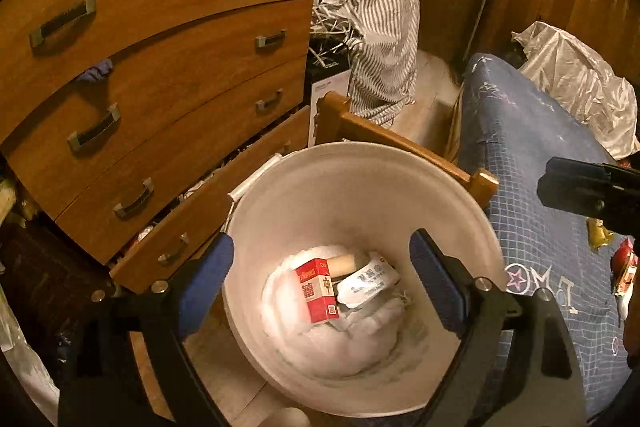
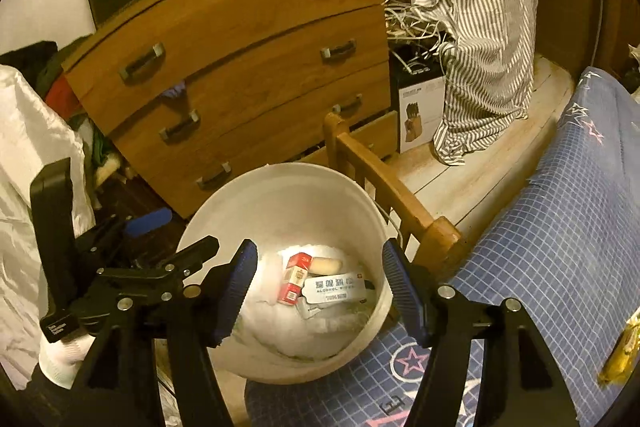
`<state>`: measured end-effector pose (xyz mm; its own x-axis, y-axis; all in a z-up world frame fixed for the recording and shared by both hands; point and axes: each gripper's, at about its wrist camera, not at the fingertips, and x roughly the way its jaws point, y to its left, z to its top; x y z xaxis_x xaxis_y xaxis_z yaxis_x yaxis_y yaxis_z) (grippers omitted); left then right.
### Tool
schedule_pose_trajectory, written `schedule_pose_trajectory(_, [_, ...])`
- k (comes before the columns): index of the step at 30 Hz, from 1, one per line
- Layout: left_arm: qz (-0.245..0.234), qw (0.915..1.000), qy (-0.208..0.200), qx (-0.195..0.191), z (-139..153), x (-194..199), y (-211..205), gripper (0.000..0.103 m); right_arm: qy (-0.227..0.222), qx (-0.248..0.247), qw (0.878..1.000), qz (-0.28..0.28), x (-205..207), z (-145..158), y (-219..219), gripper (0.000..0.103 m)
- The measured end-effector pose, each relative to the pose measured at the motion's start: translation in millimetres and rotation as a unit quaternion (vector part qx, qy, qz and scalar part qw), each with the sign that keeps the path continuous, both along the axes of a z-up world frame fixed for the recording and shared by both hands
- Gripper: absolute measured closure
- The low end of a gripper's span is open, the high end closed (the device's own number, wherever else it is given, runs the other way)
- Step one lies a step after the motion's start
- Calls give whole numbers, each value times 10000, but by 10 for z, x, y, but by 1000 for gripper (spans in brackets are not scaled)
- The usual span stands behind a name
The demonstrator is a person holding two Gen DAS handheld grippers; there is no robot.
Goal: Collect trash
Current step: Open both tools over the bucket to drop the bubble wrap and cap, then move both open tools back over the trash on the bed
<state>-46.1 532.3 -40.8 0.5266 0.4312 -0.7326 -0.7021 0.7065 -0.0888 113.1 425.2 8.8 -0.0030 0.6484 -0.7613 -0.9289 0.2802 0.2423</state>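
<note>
Left wrist view: left gripper (image 1: pixel 322 263) hanging over a white bin (image 1: pixel 304 163), blue pads well apart, nothing between them. Lying at the bottom on crumpled white liner: a red cigarette pack (image 1: pixel 318 289), a pale cylindrical piece (image 1: pixel 343 263) just behind it, and an alcohol wipes packet (image 1: pixel 368 281) to the right, touching the pack's side. Pack's long axis running roughly near-to-far in the frame, printed face up, far end toward the cylinder. More scraps on the blue checked bedsheet (image 1: pixel 540 163) at the right edge, a yellow wrapper (image 1: pixel 598 233) among them, near the black body of the other tool.

Right wrist view: right gripper (image 2: pixel 318 287) also above the bin (image 2: pixel 280 175), pads parted and empty. Same pack (image 2: pixel 296 279) seen tilted, top leaning away toward the chest of drawers (image 2: pixel 240 67); wipes packet (image 2: pixel 336 287) stretched left-to-right across the bin floor. Left tool close alongside on the left.

Likely risks: the two tools knocking together over the narrow opening, being so near each other; a finger catching the rim and tipping the bin against the wooden bed frame (image 2: pixel 384 183); the wrapper on the sheet slipping from the pads for being thin and flat
</note>
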Motion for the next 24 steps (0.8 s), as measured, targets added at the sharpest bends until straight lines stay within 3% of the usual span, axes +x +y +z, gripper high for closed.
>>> schedule_pose_trajectory(6, [-401, 9989, -232, 121, 134, 104, -425, 17, -316, 426, 9985, -164, -88, 220, -692, 37])
schedule_pose_trajectory(14, [-1448, 9887, -375, -18, -3, 558, -1433, 17, -994, 888, 9847, -1125, -120, 186, -2541, 29])
schedule_pose_trajectory(19, [-2279, 9731, -198, -284, -327, 1020, -2194, 17, -863, 783, 9746, -1915, 39, -139, -3759, 28])
schedule_pose_trajectory(24, [-3059, 9505, 48, -550, -639, 1466, -2953, 17, -597, 499, 9490, -3056, 341, -626, -5063, 28])
